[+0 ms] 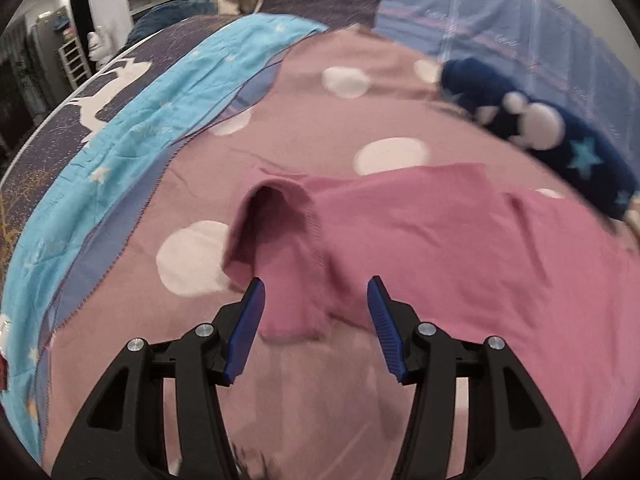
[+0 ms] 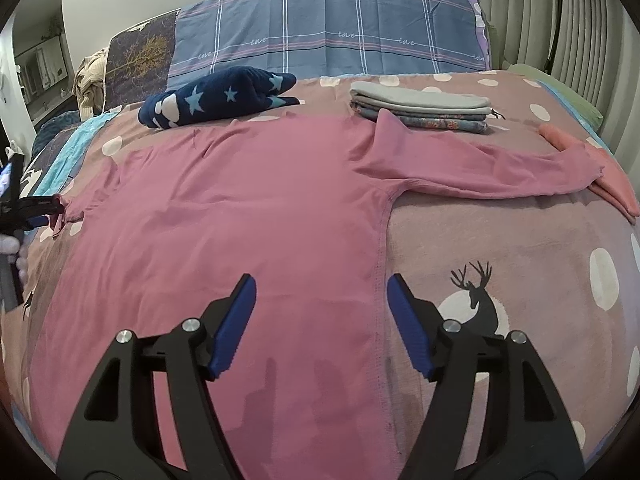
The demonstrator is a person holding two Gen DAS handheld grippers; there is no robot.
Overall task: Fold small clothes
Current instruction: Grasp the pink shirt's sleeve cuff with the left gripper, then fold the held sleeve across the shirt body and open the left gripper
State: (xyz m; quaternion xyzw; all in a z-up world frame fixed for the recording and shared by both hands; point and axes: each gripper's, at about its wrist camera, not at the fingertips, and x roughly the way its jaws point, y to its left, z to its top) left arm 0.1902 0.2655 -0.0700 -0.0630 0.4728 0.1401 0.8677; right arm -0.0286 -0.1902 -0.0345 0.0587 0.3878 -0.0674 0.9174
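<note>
A pink long-sleeved shirt (image 2: 248, 208) lies spread flat on the dotted bedspread (image 2: 520, 248). One sleeve (image 2: 500, 172) stretches out to the right. In the left wrist view the other sleeve (image 1: 280, 280) is bunched, with its cuff hanging open. My left gripper (image 1: 316, 292) is open around that sleeve; the cloth lies between the blue pads (image 1: 248, 320) and a gap shows on the right side. From the right wrist view the left gripper (image 2: 36, 208) sits at the far left by the sleeve end. My right gripper (image 2: 320, 292) is open just over the shirt's lower body, near the side seam, and holds nothing.
A navy star-print fleece (image 2: 216, 96) and a stack of folded clothes (image 2: 424, 108) lie behind the shirt. A salmon garment (image 2: 612, 184) lies at the right sleeve's end. A plaid pillow (image 2: 328, 36) lines the headboard. A light blue blanket (image 1: 120, 128) runs along the bed's left edge.
</note>
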